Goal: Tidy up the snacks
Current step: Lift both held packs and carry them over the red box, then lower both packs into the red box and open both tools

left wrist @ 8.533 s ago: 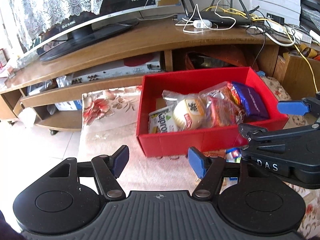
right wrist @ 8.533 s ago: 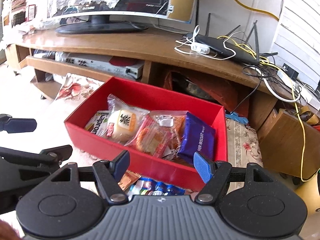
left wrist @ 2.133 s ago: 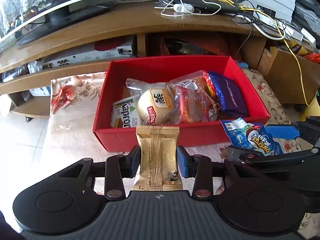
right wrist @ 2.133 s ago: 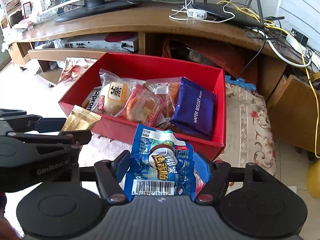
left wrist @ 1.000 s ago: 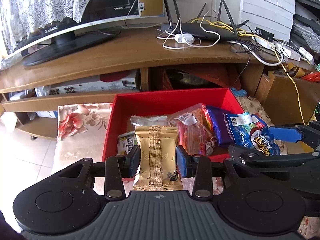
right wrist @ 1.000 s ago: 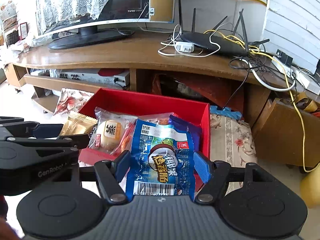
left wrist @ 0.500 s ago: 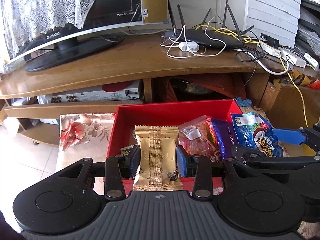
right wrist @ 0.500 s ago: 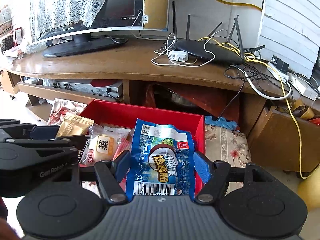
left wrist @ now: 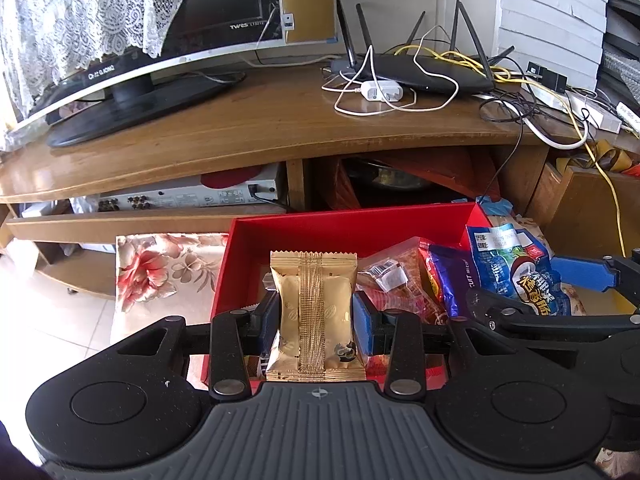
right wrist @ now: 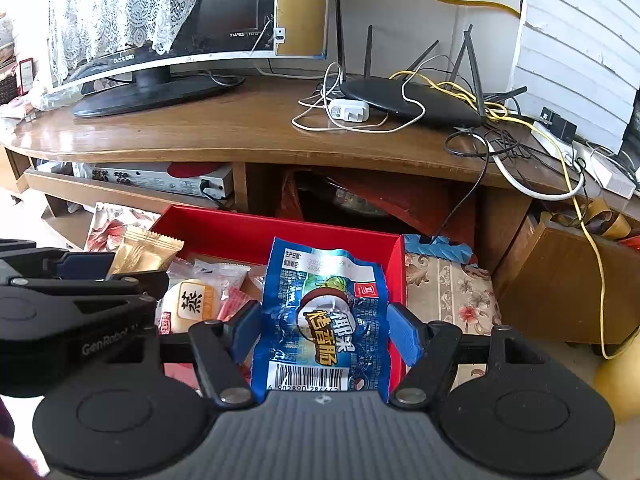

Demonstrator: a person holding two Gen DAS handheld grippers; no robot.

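Side by side, both claws tilt down over the red box [left wrist: 344, 224], left claw [left wrist: 315, 316] clamping a gold packet [left wrist: 314, 312], right claw [right wrist: 322, 330] a blue packet [right wrist: 324, 316].

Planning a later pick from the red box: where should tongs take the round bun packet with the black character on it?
Across the bun packet's rounded middle, coming from above: it lies flat, label up, among other packets in the red box, so its sides are crowded.
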